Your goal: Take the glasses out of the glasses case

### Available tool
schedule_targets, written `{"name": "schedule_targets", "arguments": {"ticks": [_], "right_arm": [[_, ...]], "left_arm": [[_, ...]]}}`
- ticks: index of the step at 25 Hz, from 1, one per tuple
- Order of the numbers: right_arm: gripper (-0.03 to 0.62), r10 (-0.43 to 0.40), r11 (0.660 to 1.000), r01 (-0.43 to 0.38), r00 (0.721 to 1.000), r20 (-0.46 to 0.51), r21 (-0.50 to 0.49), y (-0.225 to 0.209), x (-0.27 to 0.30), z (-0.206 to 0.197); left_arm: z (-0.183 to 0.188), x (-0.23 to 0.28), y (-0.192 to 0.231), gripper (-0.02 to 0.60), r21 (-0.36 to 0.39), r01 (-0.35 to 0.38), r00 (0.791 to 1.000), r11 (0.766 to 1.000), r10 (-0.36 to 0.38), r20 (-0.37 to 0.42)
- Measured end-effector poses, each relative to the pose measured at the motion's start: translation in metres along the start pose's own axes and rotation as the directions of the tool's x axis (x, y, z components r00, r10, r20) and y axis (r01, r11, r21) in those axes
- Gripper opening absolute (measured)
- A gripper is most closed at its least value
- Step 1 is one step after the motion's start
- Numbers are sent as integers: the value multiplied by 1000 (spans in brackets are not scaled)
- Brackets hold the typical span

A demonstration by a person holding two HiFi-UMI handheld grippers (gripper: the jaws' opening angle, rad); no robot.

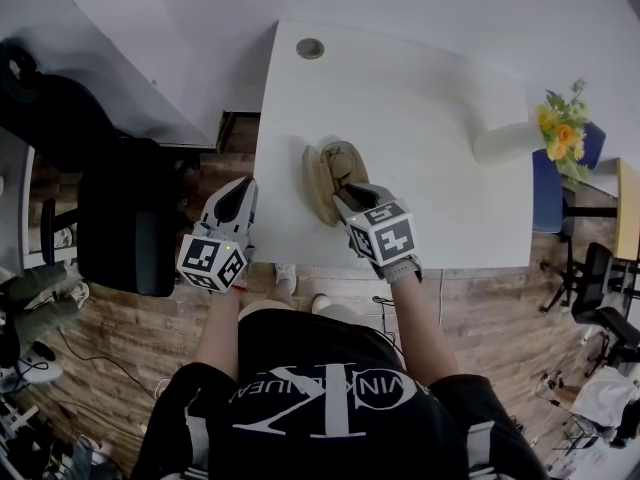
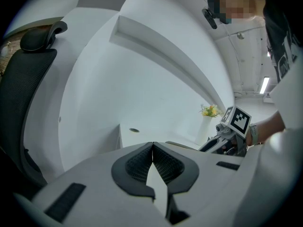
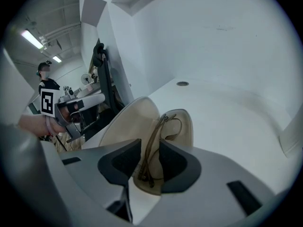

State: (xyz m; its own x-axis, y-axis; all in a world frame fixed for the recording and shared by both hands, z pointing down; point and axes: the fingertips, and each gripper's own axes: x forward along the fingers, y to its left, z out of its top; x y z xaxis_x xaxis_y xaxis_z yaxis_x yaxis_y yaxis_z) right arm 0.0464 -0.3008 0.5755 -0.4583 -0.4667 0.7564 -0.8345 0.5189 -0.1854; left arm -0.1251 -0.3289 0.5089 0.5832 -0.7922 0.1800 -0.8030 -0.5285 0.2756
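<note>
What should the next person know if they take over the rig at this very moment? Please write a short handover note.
Left gripper: jaws shut, empty, held beside the table's left edge.
Right gripper: jaws open, angled down over the glasses case, with the near end of the glasses between the pads but not gripped.
Things: the case lies open on the table near the front edge, and the glasses lie inside it.
Done: case open, right gripper lined up.
Left: close on the glasses and lift them out, perhaps steadying the case with the left gripper.
</note>
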Motion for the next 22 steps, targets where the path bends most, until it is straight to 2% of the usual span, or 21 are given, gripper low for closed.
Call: {"name": "schedule_targets", "arguments": {"ticks": [22], "right_arm": [[124, 12, 1000, -12, 996, 88, -1, 21, -25, -4]], "left_arm": [[5, -35, -18, 15, 23, -14, 999, 1000, 14, 30]]}}
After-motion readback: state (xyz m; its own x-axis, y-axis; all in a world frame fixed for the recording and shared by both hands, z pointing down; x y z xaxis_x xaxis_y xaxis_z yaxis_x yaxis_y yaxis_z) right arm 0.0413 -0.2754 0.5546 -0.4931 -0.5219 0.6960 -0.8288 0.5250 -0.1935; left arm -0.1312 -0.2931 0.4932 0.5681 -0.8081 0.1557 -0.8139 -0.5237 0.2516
